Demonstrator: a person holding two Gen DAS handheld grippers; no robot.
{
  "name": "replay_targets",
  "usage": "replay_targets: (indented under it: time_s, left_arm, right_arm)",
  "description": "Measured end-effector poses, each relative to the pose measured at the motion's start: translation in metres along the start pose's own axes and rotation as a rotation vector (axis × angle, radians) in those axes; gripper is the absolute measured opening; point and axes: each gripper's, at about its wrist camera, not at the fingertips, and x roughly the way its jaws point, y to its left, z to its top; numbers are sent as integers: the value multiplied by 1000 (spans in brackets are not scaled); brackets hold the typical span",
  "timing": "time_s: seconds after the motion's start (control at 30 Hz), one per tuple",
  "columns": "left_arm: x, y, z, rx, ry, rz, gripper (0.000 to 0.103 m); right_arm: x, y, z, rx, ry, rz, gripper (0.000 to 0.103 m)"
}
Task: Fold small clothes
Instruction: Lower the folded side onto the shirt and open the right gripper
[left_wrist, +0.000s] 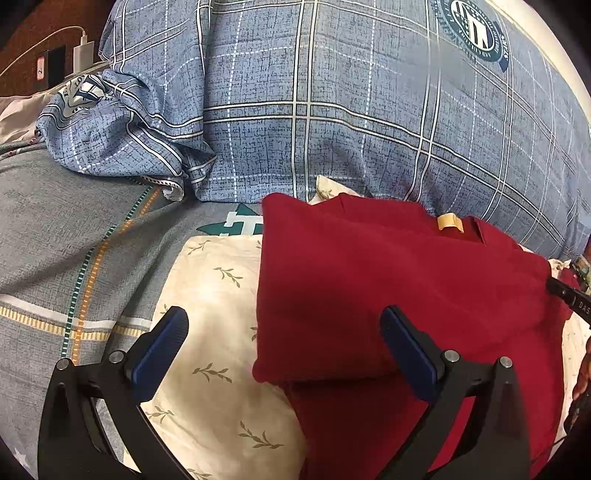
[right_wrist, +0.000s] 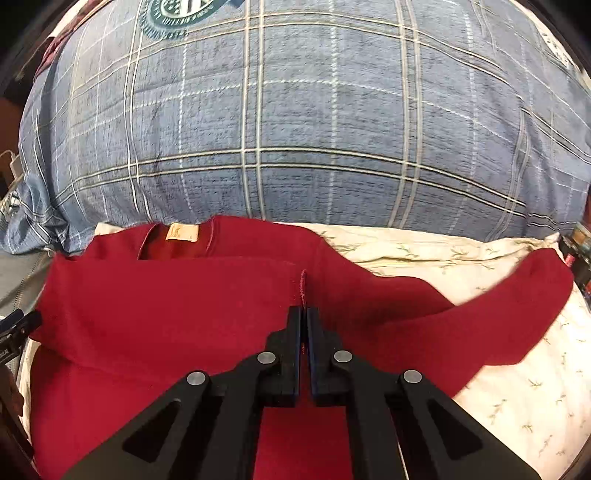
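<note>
A dark-red shirt (right_wrist: 166, 314) (tan neck label showing) is pinched by the right gripper (right_wrist: 303, 314); the left gripper (left_wrist: 284, 321) is spread wide.

Two matte black angular grippers, left gripper (left_wrist: 284, 325) and right gripper (right_wrist: 303, 314), each built of linked arms with triangular cut-outs and round silver pivot screws, tipped with flat fingers (left_wrist: 162, 350) lined in dark blue ribbed pads (left_wrist: 410, 354).
</note>
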Motion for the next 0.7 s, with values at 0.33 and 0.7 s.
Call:
replay_targets:
  time_s: [0.33,0.7]
  left_arm:
    - [12,4,-5,-8,44,8,103]
    - [12,1,-5,5,42,-1,103]
  right_arm:
    - [-22,0,0,70,-68,40,29]
    - [36,24,-6,52,70,106,31]
